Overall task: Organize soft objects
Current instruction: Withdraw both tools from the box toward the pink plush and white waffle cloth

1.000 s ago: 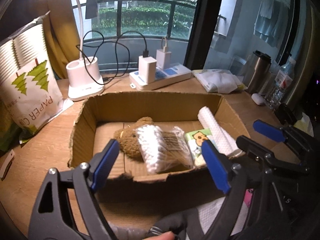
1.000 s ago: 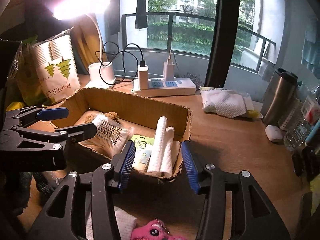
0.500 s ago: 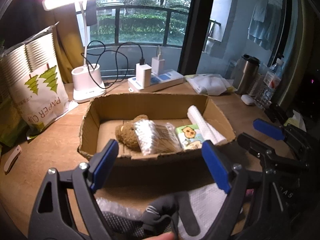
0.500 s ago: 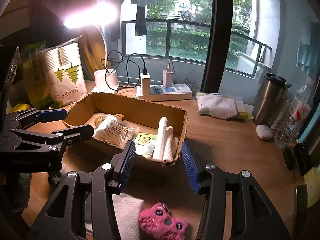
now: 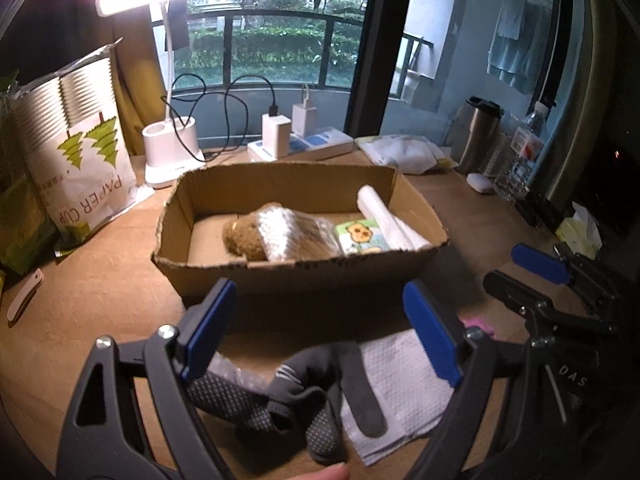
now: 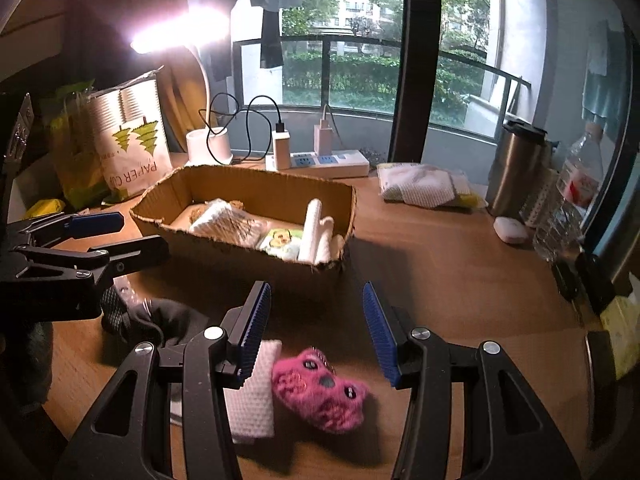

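Box stage partly done: cardboard box [image 5: 304, 276] mid frame already holds brown plush, swab pack, tissue pack, rolled cloth. Left on the worktop [image 6: 460, 280] at lower frame: dark socks [image 5: 288, 396], white cloth [image 5: 404, 384], pink plush [image 6: 320, 392]. Left tool [image 5: 316, 332] spread wide and empty over the socks; right tool [image 6: 316, 332] part spread, empty, above the pink plush. Next pick likely: lower, pinch one soft item, carry to box

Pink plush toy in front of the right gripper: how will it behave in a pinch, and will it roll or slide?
The pink plush toy looks fuzzy and stuffed, so it would probably squash between the pads and feel light. It lies flat and lumpy on the wooden desk, so rolling seems unlikely. The fuzzy pile may grip the ribbed pads fairly well.
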Available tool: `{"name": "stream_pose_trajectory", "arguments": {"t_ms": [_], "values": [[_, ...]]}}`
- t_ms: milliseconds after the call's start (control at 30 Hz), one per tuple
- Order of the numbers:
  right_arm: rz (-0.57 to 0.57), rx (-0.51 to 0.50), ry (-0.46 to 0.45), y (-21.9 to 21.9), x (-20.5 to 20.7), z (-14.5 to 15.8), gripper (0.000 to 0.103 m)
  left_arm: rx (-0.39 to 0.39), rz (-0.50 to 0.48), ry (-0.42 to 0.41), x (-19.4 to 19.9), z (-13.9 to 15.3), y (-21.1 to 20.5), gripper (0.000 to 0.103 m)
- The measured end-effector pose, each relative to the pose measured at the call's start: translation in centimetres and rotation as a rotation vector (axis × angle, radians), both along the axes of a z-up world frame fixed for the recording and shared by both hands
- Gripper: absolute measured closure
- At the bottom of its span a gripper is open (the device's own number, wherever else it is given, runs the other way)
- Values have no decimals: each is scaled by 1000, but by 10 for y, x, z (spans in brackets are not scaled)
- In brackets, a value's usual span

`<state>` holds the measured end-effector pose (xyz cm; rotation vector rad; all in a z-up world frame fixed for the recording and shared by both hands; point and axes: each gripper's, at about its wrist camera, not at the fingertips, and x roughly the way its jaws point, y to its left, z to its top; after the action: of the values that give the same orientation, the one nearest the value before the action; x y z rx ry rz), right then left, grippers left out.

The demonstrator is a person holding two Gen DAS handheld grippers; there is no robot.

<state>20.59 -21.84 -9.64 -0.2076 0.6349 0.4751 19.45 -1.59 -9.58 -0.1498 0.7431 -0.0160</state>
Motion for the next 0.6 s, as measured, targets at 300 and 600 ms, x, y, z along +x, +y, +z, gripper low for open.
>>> {"name": "stream_pose_trajectory", "arguments": {"t_ms": [300,600], "values": [[-7,2,41,-15,-9,-21,51,5,-15,33,-11,-16,-16,17],[-3,29,124,-25,-6,-50,43,25,-41,80,-11,-34,-34,17]]}}
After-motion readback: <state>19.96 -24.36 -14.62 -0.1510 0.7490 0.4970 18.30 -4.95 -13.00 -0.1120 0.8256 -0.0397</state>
